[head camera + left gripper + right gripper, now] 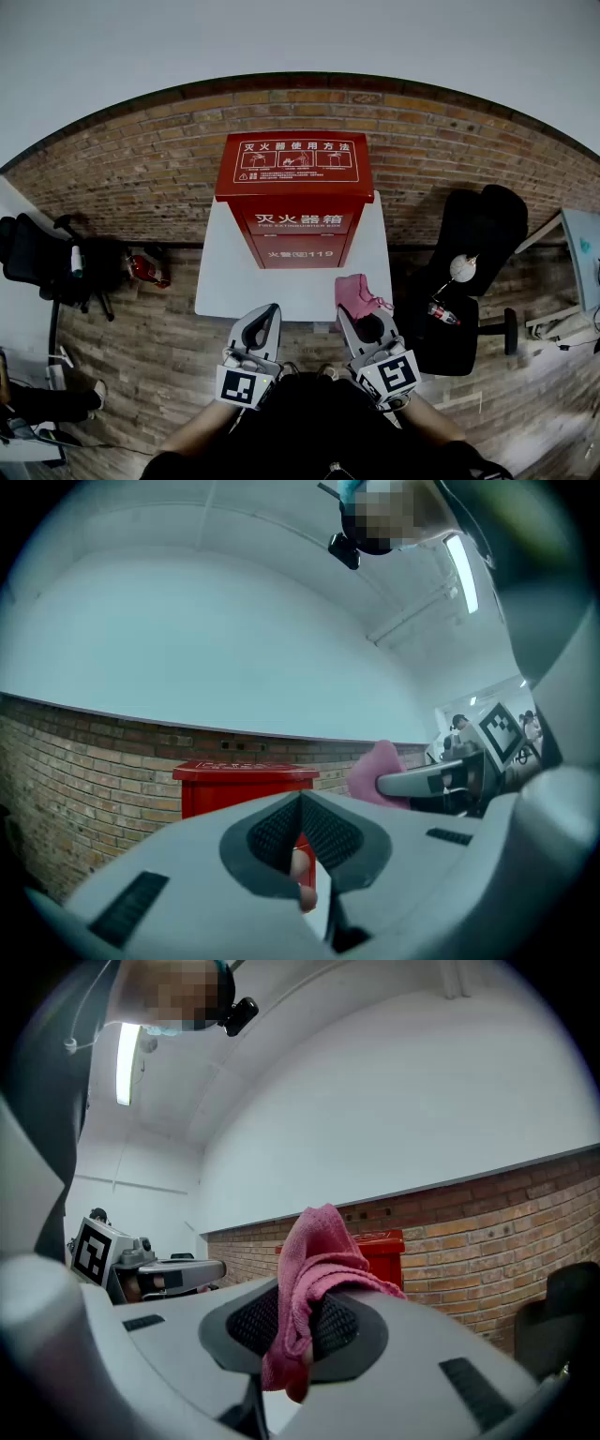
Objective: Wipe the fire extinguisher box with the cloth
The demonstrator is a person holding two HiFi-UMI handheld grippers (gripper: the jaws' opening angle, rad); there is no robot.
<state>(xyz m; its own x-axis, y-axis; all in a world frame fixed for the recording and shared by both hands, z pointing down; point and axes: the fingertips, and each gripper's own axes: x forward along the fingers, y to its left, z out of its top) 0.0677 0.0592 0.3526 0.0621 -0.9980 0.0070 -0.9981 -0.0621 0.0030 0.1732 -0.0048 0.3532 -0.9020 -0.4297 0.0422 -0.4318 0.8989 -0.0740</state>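
Note:
The red fire extinguisher box [295, 197] stands upright at the back of a small white table [225, 281], against the brick wall. Both grippers hover over the table's near edge, short of the box. My right gripper [354, 314] is shut on a pink cloth [356, 295], which bunches up above its tips. In the right gripper view the cloth [314, 1269] hangs between the jaws of that gripper [305, 1312], with the box [380, 1251] behind. My left gripper [265, 323] is shut with nothing in it; its view [300, 803] shows the box [246, 785] ahead and the cloth [375, 766] to the right.
A black office chair [478, 253] with a bottle [444, 314] on its seat stands right of the table. Another dark chair [37, 253] and a red extinguisher [145, 270] on the floor are at the left. A desk corner [581, 244] shows far right.

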